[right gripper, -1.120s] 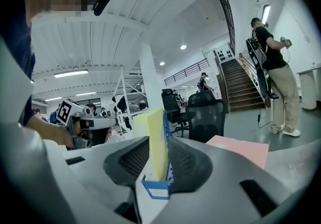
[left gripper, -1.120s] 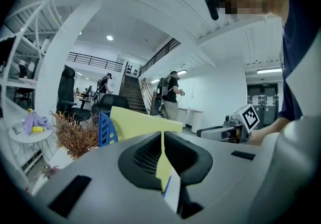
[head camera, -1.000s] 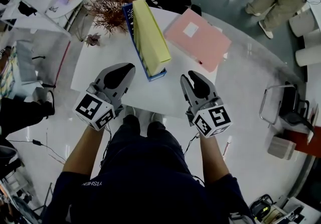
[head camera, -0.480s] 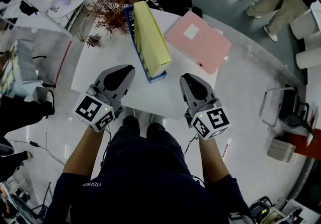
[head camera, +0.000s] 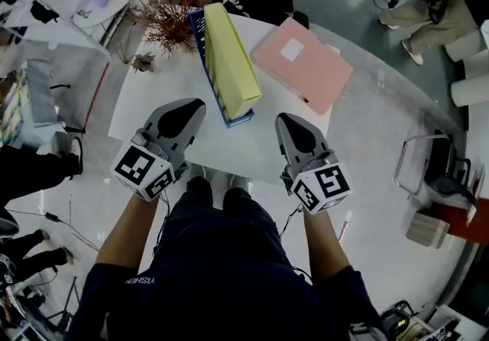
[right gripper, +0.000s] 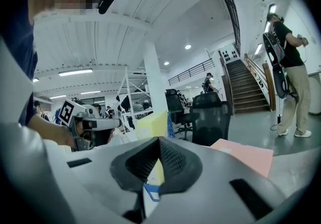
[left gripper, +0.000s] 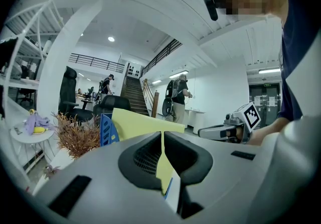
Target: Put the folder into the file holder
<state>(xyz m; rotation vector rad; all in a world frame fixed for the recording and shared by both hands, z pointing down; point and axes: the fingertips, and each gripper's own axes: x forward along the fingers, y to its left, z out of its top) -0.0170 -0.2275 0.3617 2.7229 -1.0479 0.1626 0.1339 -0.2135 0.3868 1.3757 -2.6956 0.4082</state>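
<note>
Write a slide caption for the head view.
Yellow folder in blue file holder, pink folder flat beside it; left gripper shut, right gripper just closed, both empty.

white table (head camera: 170, 81), staircase (left gripper: 131, 95), black office chairs (right gripper: 211, 117)

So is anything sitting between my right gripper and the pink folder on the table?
Nothing visible. Only bare table lies between the right gripper, whose jaws have just closed empty, and the pink folder. The blue file holder left of it already holds a yellow folder.
</note>
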